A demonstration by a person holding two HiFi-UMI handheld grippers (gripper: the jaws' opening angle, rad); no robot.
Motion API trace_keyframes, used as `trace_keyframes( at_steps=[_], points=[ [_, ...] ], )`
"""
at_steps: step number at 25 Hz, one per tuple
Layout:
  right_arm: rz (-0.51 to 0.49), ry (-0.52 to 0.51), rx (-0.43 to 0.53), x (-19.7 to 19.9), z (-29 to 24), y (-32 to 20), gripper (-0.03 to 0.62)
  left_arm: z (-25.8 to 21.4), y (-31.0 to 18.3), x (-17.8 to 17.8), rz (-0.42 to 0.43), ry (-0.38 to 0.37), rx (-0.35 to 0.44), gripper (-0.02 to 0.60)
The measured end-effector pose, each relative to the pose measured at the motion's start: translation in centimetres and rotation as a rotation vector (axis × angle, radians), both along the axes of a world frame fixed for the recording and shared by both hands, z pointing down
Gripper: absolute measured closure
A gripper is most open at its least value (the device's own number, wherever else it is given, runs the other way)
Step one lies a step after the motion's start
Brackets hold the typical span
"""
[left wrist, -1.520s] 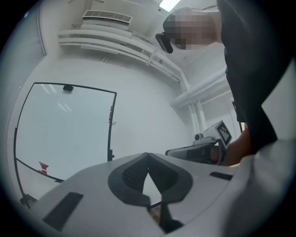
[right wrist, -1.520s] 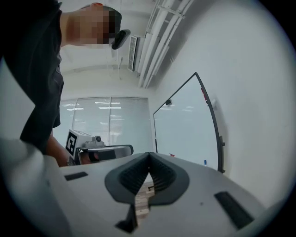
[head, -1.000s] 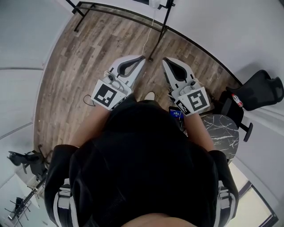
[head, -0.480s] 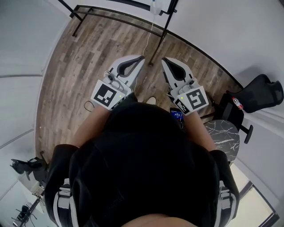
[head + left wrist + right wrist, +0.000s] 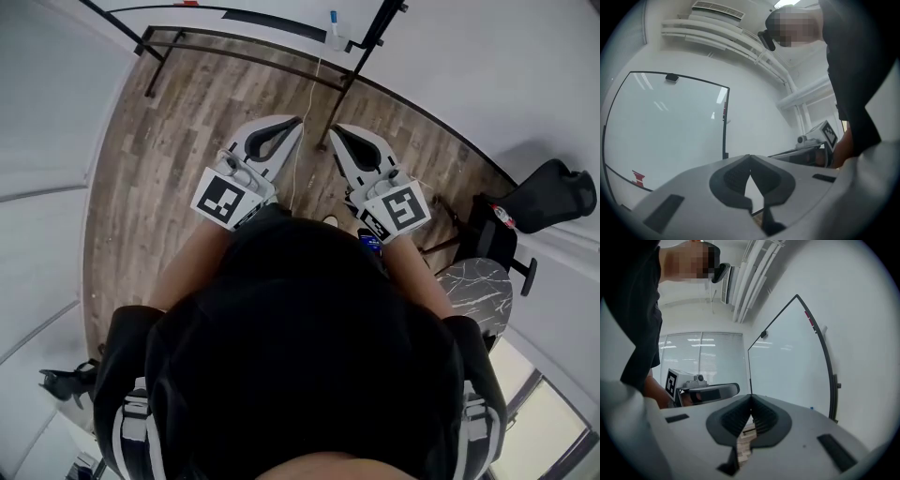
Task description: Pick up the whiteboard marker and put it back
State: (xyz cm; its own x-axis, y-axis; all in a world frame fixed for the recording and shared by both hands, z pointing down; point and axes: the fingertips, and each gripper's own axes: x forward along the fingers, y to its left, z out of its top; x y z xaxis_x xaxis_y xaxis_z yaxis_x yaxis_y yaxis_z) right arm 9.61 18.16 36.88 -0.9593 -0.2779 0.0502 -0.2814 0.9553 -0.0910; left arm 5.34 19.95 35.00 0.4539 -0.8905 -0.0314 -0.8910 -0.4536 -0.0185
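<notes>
My left gripper (image 5: pixel 298 120) and right gripper (image 5: pixel 333 128) are held side by side at waist height over the wooden floor, both pointing level at the whiteboard. Each pair of jaws is closed tip to tip with nothing between them. In the left gripper view the whiteboard (image 5: pixel 670 131) fills the left side, and the left gripper (image 5: pixel 750 156) shows at the bottom. In the right gripper view the whiteboard (image 5: pixel 787 366) stands to the right of the right gripper (image 5: pixel 751 395). A small blue-tipped thing (image 5: pixel 332 17) sits by the board's lower edge, too small to tell whether it is the marker.
The board's black stand (image 5: pixel 234 52) crosses the floor ahead, and a white cable (image 5: pixel 305 103) trails from it. A black chair (image 5: pixel 553 192) and a round marble table (image 5: pixel 473 286) stand at the right. Another dark chair base (image 5: pixel 66 380) is at the lower left.
The person has walked toward the whiteboard, so its stand now reaches lower in the head view. Both grippers have come along with the body, still shut and empty.
</notes>
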Motion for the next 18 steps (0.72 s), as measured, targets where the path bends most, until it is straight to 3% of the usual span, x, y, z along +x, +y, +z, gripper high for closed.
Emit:
trace_keyframes(
  at_steps=[11, 18],
  points=[
    [0.051, 0.043, 0.004, -8.9, 1.0, -1.5, 0.597, 0.8, -1.6, -8.9, 0.043, 0.028, -0.015, 0.578],
    [0.087, 0.044, 0.0, -12.7, 0.9, -1.8, 0.597, 1.1, -2.2, -13.2, 0.06, 0.037, -0.021, 0.578]
  ],
)
